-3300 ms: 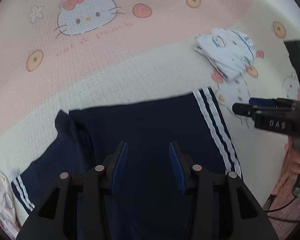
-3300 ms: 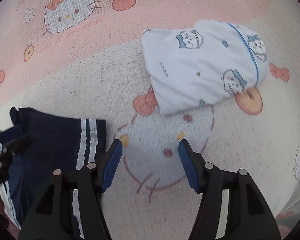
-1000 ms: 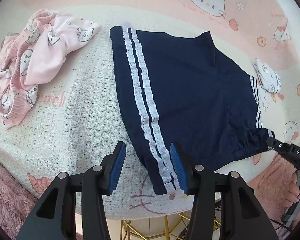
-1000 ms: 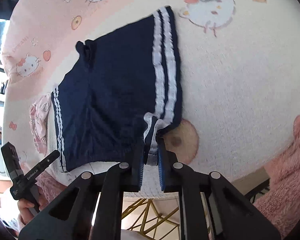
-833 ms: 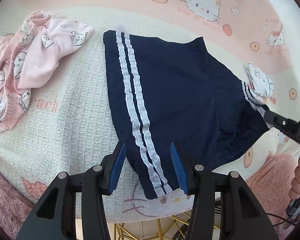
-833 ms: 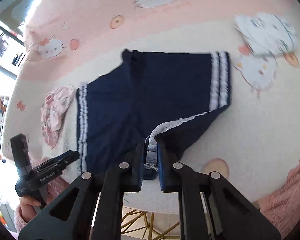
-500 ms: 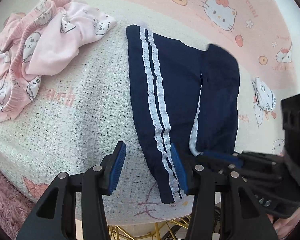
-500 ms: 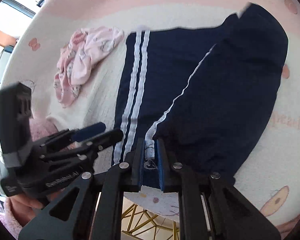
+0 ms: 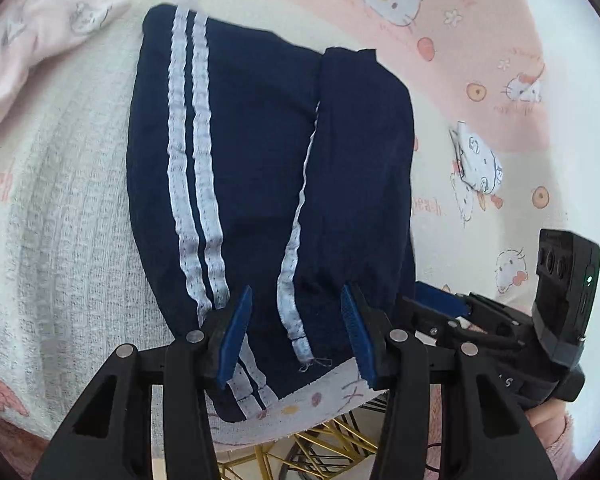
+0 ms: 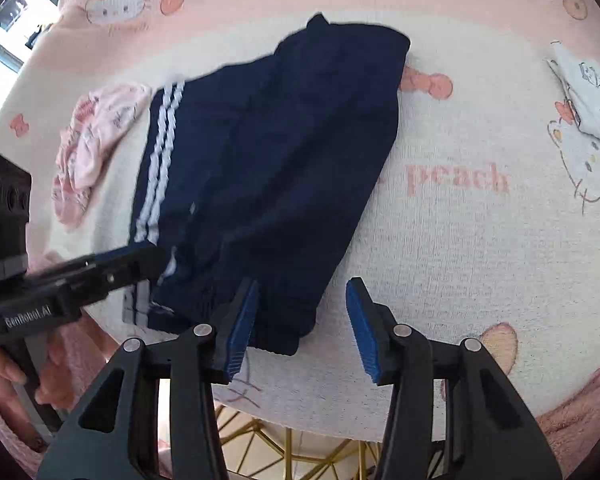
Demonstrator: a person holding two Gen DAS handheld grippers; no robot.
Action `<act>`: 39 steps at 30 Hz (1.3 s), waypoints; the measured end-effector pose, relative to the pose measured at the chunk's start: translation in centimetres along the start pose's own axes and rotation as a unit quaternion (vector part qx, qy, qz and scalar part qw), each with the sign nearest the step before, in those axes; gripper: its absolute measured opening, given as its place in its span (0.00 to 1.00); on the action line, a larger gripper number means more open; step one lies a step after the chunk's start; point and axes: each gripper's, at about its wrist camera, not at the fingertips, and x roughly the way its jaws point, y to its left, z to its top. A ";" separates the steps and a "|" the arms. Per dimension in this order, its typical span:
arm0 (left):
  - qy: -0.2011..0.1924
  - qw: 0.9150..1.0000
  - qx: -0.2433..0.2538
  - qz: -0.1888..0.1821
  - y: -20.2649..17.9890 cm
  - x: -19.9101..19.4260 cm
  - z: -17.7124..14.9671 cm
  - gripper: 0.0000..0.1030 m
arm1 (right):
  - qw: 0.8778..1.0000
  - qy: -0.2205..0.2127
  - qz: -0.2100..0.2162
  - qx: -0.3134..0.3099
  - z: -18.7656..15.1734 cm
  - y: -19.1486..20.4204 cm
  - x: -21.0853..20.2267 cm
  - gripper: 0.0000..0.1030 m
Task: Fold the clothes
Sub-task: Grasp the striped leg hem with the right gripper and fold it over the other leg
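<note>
Pink "peach" lettering [image 10: 458, 179] beside navy shorts [image 10: 268, 152]; "GenRobot.AI" hand-held gripper [image 10: 28, 313].

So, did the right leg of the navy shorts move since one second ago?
Yes. The navy shorts right leg now lies folded leftward over the left leg, away from the white folded garment.

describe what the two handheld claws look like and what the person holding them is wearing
Both the left claw and right claw are black, angular frames with silver rivets and ribbed blue pads. A boxy black camera module with a green light sits on top; white "GenRobot.AI" lettering marks the side. The sleeves are fuzzy pink.
</note>
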 end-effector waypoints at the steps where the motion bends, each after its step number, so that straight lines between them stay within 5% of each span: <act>1: 0.000 1.000 0.000 -0.004 0.0 -0.1 -0.1 0.47 | 1.000 0.010 -0.002 -0.002 -0.4 -0.1 0.5 0.46; 10: 0.003 0.998 -0.010 -0.067 0.4 0.3 -0.9 0.46 | 0.998 -0.030 0.034 0.049 0.0 -2.7 -1.2 0.45; 18: 0.031 0.995 -0.045 -0.079 1.1 2.0 -0.6 0.46 | 0.996 -0.014 0.038 0.074 -0.8 -3.8 0.0 0.45; 20: 0.028 0.996 -0.034 -0.075 0.7 2.2 -0.7 0.44 | 0.997 -0.016 0.035 0.074 -0.5 -3.6 0.1 0.45; 21: 0.028 0.997 -0.027 -0.072 0.3 2.3 -0.9 0.38 | 0.997 -0.018 0.032 0.071 -0.4 -3.5 0.1 0.45; 22: 0.030 0.997 -0.018 -0.069 -0.1 2.5 -1.0 0.18 | 0.997 -0.022 0.028 0.068 -0.3 -3.4 -0.1 0.45; 25: 0.021 0.998 0.013 -0.050 -1.2 2.5 -1.4 0.11 | 0.998 -0.024 0.018 0.064 -0.4 -3.0 -0.2 0.45; 35: -0.057 0.998 -0.002 -0.013 -0.2 -3.5 -1.8 0.10 | 0.999 -0.030 0.024 0.033 1.2 -0.3 -0.4 0.45; 39: -0.060 0.998 -0.021 -0.001 1.2 -4.3 -2.6 0.10 | 1.000 -0.018 0.013 0.008 1.6 2.1 0.9 0.45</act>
